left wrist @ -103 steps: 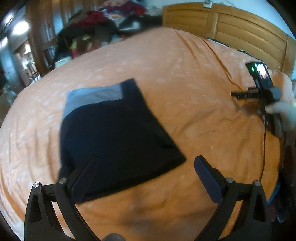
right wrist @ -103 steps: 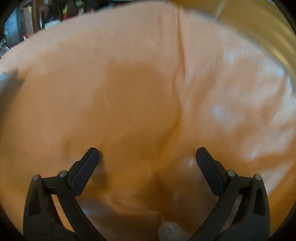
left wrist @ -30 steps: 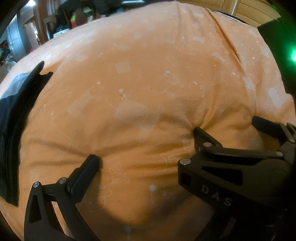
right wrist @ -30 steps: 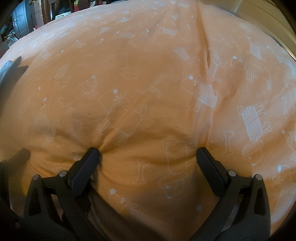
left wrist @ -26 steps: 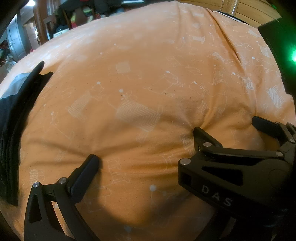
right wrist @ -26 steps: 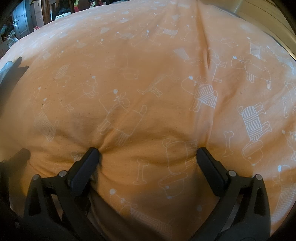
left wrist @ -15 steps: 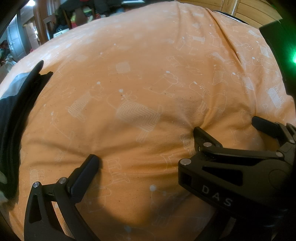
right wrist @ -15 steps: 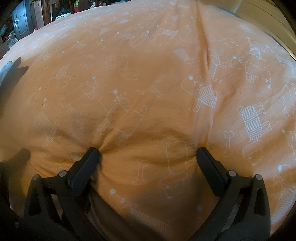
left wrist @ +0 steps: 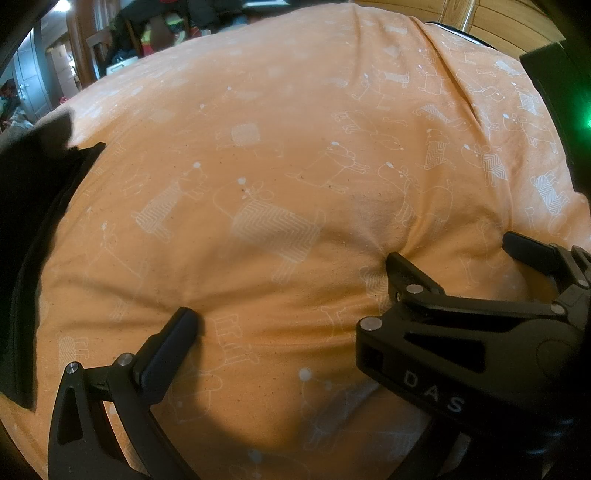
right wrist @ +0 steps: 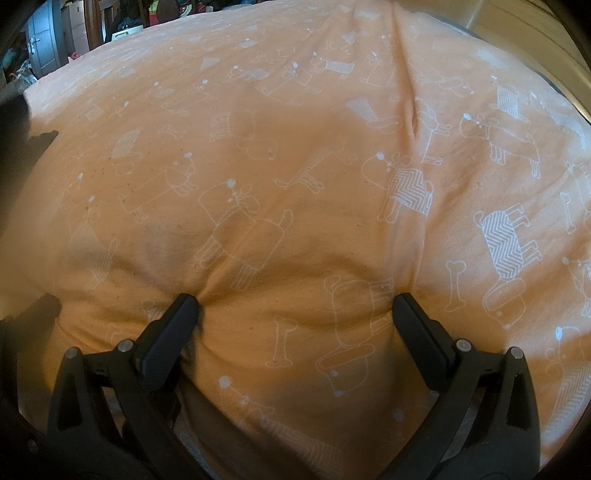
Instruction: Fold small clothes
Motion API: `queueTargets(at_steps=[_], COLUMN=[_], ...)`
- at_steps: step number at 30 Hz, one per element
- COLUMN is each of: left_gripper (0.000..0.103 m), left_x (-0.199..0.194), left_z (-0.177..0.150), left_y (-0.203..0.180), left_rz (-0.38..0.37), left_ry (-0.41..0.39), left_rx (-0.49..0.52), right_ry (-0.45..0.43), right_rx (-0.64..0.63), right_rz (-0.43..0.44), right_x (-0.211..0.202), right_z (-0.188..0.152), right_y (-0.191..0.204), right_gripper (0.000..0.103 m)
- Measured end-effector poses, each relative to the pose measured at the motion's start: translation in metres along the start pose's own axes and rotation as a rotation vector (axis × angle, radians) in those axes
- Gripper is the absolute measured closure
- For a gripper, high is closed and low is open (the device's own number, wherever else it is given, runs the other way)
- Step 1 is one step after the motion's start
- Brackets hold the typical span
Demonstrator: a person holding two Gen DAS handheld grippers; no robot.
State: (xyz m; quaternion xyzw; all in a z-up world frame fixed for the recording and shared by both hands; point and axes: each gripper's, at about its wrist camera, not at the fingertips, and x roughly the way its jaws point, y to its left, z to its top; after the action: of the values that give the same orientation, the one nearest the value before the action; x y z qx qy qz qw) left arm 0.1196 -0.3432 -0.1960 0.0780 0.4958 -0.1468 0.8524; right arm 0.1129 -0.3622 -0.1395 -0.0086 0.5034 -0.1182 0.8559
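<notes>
A folded black garment (left wrist: 26,229) lies on the orange bedspread at the far left edge of the left wrist view; only its right edge shows. My left gripper (left wrist: 295,328) rests open on the bedspread well to the right of it, holding nothing, its right finger hidden behind the other tool. My right gripper (left wrist: 458,254) lies close beside it on the right. In the right wrist view the right gripper (right wrist: 295,306) is open, both fingertips pressed into the bare bedspread (right wrist: 295,166). A dark blur (right wrist: 16,110) at the left edge there looks like the garment.
The bedspread (left wrist: 295,147) is orange with white dog outlines and puffs up between the fingers. A wooden headboard (left wrist: 498,22) runs along the top right. A phone (left wrist: 554,110) with a green light stands at the right. Cluttered furniture (left wrist: 147,40) sits beyond the bed.
Since 3.4 s ago both grippers have left the garment and settled on the bedspread to its right. Over the last second they have not moved; the garment's top edge looks darker.
</notes>
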Motion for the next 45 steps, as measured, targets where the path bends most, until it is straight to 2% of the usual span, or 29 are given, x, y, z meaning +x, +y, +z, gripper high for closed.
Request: queueTargets(at_steps=[45], left_gripper=[0.0], left_x=[-0.0007], left_z=[0.0002], left_y=[-0.0027], left_rz=[0.004], left_ry=[-0.004], left_rx=[-0.011], right_ry=[-0.015], right_rx=[0.016], right_rz=[-0.001], right_x=[0.0044], right_z=[-0.0082], right_y=[0.0025], right_gripper=[0.0])
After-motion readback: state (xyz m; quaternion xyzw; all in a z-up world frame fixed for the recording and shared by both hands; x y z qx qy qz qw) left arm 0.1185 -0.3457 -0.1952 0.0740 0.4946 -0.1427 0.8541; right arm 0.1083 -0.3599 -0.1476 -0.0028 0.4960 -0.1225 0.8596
